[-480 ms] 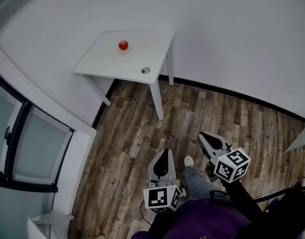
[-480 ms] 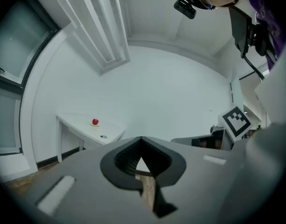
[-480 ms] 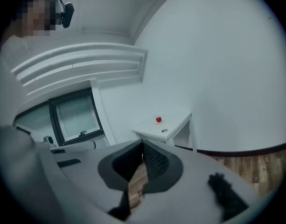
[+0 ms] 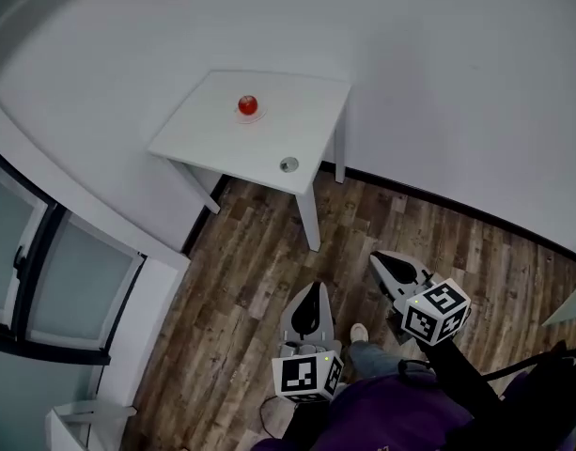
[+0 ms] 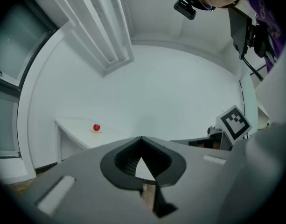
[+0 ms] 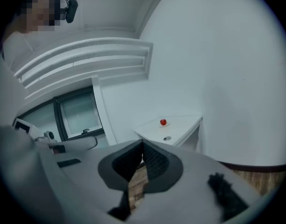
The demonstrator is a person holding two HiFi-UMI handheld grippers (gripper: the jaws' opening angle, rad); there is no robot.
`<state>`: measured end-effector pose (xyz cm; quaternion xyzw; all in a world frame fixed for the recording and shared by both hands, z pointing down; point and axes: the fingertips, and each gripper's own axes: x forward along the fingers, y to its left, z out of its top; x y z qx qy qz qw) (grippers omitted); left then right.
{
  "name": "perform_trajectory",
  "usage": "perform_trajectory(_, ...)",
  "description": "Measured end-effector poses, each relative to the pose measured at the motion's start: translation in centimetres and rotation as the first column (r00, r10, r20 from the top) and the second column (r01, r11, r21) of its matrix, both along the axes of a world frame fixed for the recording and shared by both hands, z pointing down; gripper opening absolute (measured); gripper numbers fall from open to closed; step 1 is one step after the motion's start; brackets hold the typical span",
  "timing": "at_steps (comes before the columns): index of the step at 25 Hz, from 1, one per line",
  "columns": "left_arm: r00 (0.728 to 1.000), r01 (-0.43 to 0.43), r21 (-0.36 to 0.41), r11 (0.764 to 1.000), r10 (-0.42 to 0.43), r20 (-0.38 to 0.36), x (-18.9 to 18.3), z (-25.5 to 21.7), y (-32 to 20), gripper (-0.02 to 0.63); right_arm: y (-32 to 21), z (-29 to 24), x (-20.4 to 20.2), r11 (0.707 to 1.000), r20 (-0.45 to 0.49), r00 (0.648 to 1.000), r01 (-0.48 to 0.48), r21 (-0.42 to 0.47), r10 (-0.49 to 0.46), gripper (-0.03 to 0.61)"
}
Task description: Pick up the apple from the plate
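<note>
A red apple rests on a small pale plate on a white table in the room's corner, far ahead of both grippers. The left gripper view shows the apple small and distant, as does the right gripper view. My left gripper hovers over the wooden floor, jaws shut and nothing in them. My right gripper hangs beside it to the right, its tips also together and holding nothing. Both point toward the table.
A small round metal thing lies near the table's front corner. White walls with a black baseboard close the corner. A dark-framed window stands at the left. The person's shoe is on the plank floor.
In the head view the table and apple have slid down and to the right and look slightly larger. Both grippers keep almost the same places in the picture, still shut.
</note>
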<state>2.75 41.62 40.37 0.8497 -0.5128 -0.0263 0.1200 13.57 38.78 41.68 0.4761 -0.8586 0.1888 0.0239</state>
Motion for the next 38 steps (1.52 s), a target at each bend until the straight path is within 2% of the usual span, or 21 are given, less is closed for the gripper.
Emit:
perform_trajectory(5,0.997,0.075,-0.002,0.997,-0.075,-0.005,0.2,-0.1,-4.5,0.006,-4.5,-0.1,0.7,0.999,0.002,0.999,0.054,0.001,-0.054,0.011)
perform_trajectory(10,0.992,0.125,-0.002,0.992,-0.125,-0.02,0.8,-0.2,-6.8,0.006,-6.9,0.2,1.2,0.996,0.007,0.996,0.092,0.002,-0.092,0.011)
perform_trajectory(19,0.995,0.098,-0.014,0.995,-0.098,0.008,2.2,0.1,-9.8,0.006,-10.1,0.9,1.7,0.995,0.036,0.995,0.094,-0.015,-0.093,0.011)
perform_trajectory(25,0.998,0.064,0.003,0.998,-0.064,0.018,1.7,-0.1,-14.5,0.006,-14.9,0.6,1.0,0.998,0.05,0.997,0.065,0.009,-0.066,0.011)
perform_trajectory(38,0.998,0.059,0.012,0.998,-0.059,0.002,-3.2,-0.4,-27.7,0.006,-27.5,0.3,-4.6,0.997,0.039,0.996,0.082,-0.003,-0.082,0.011)
